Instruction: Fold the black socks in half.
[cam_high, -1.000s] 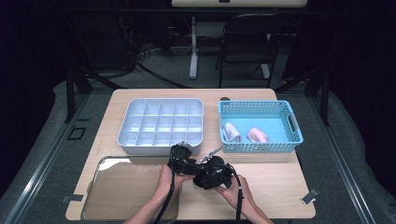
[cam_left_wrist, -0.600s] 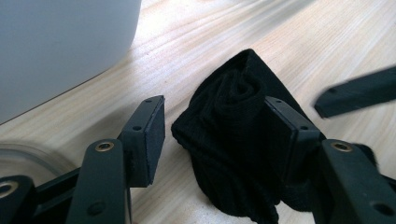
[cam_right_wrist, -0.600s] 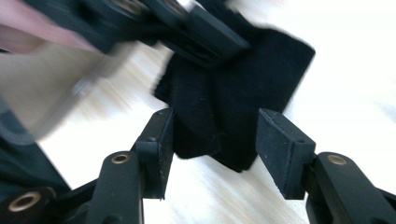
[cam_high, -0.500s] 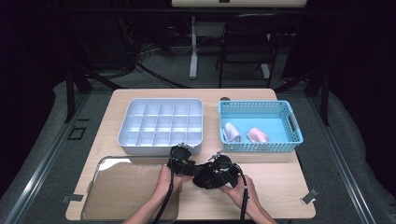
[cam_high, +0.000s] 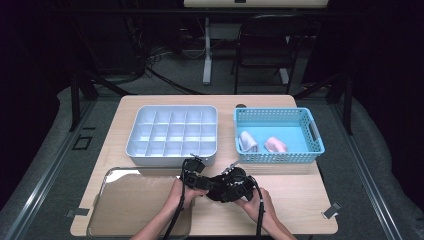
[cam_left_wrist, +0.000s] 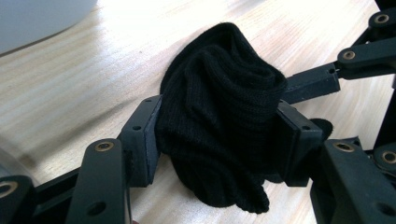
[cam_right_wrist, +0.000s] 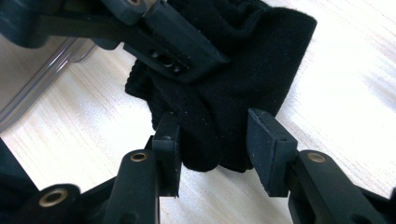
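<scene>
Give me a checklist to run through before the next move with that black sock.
1. Left tongs clamped on the black sock: ok, both pads press it.
2. Right tongs gripping: not ok; the jaws have just been closing, sock between them, a gap shows at one pad.
3. Sock rolled tight: cannot tell, it looks bunched.
4. Divided tray compartments free: ok.
5. Blue basket reachable: ok; two pale sock bundles lie inside.
</scene>
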